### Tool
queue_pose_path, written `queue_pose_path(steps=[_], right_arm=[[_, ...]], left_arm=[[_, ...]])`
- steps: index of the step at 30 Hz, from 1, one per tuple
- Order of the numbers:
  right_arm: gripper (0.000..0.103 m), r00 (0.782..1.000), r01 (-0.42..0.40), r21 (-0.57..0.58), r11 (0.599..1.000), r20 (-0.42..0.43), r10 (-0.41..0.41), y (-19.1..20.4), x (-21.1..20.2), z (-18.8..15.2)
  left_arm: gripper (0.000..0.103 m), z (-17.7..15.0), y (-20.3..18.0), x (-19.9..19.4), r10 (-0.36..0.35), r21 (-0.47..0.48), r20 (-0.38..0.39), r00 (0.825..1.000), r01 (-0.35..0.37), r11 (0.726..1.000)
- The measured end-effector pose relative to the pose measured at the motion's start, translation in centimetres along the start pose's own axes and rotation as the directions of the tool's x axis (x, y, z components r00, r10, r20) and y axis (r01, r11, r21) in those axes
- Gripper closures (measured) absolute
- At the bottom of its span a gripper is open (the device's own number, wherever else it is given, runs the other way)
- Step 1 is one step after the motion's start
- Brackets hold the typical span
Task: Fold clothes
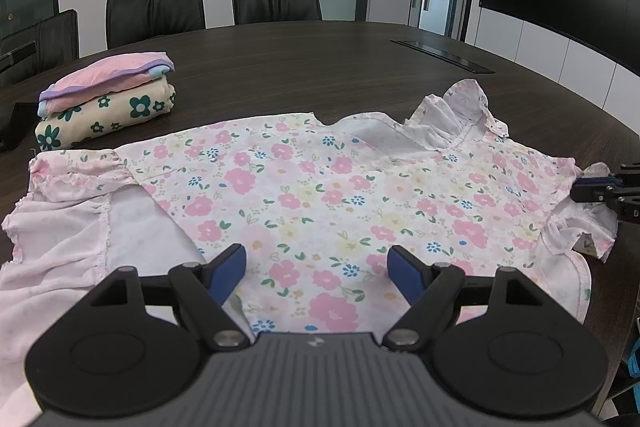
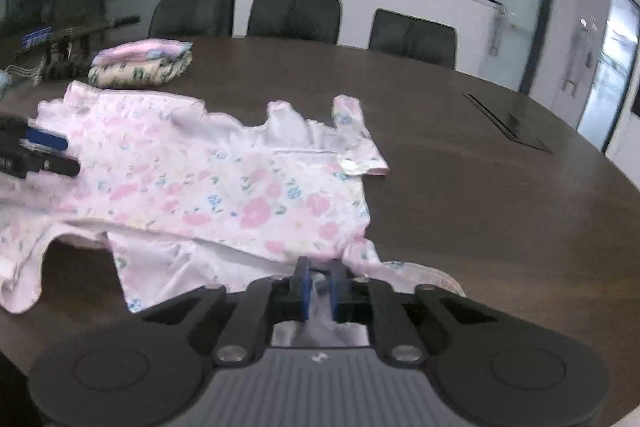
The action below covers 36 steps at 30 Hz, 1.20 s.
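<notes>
A pale pink floral garment (image 1: 304, 187) lies spread on the dark wooden table (image 1: 320, 59), with part of its white inside turned up at the left. My left gripper (image 1: 318, 263) hovers open over its near middle, nothing between the blue pads. In the right wrist view the garment (image 2: 208, 183) stretches away to the left. My right gripper (image 2: 319, 285) is shut on a bunch of its near edge fabric. From the left wrist view, the right gripper (image 1: 592, 189) shows at the ruffled sleeve on the right edge. The left gripper (image 2: 52, 155) appears open at the far left.
A stack of folded clothes (image 1: 108, 99) sits at the back left of the table. A cable hatch (image 1: 440, 55) is set into the tabletop at the back right. Black chairs (image 1: 276, 1) line the far side. Dark hangers (image 2: 60, 55) lie beside the folded stack (image 2: 140, 63).
</notes>
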State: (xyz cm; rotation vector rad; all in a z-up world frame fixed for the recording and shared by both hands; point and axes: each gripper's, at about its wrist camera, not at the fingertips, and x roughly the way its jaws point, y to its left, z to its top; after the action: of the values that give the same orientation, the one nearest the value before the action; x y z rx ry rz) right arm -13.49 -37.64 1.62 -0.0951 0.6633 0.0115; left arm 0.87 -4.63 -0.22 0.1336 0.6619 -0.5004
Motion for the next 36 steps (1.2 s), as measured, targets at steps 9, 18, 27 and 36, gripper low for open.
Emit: queue_pose_path(steps=[9, 18, 27, 36], right_arm=[[0.093, 0.998, -0.020, -0.030, 0.999, 0.066, 0.022, 1.2, 1.6, 4.0], [0.096, 0.999, -0.033, -0.071, 0.997, -0.029, 0.031, 3.1, 8.0, 6.4], [0.093, 0.995, -0.096, -0.034, 0.995, 0.028, 0.097, 3.7, 5.1, 5.5], [0.093, 0.996, -0.068, 0.085, 0.994, -0.050, 0.072, 3.0, 8.5, 7.3]], left_arm=[[0.023, 0.0, 0.1, 0.0, -0.001, -0.003, 0.001, 1.000, 0.001, 1.000], [0.023, 0.0, 0.1, 0.0, -0.003, -0.007, 0.002, 1.000, 0.003, 1.000], [0.023, 0.0, 0.0, 0.0, 0.000, -0.004, 0.001, 1.000, 0.000, 1.000], [0.023, 0.1, -0.2, -0.2, 0.014, 0.005, -0.004, 1.000, -0.014, 1.000]])
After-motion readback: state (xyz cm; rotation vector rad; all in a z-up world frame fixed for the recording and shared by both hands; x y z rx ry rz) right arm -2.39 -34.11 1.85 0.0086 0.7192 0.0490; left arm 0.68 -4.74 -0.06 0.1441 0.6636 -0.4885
